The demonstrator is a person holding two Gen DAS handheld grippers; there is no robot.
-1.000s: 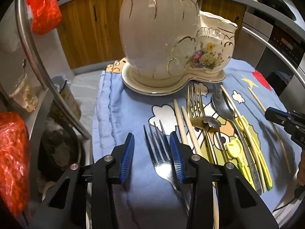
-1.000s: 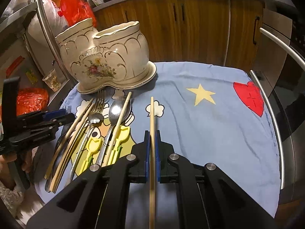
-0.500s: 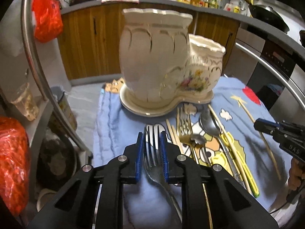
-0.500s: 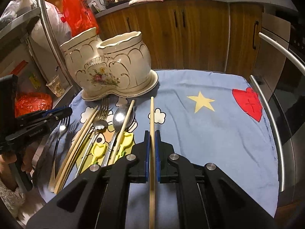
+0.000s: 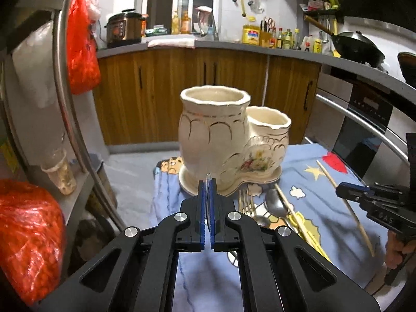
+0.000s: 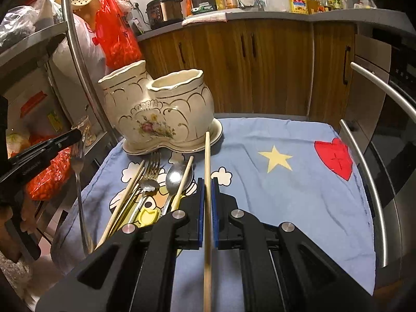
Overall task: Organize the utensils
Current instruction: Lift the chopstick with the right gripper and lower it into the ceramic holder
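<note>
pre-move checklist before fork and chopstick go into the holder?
1. Left gripper shut on the silver fork, jaws just closed: ok.
2. Fork clear of the cloth, hanging handle-down: ok.
3. Right gripper shut on the chopstick: ok.
4. Chopstick lifted off the cloth: cannot tell.
5. Ceramic holder upright on its saucer, both openings look empty: ok.
6. Grippers apart, no utensil crossing between them: ok.
</note>
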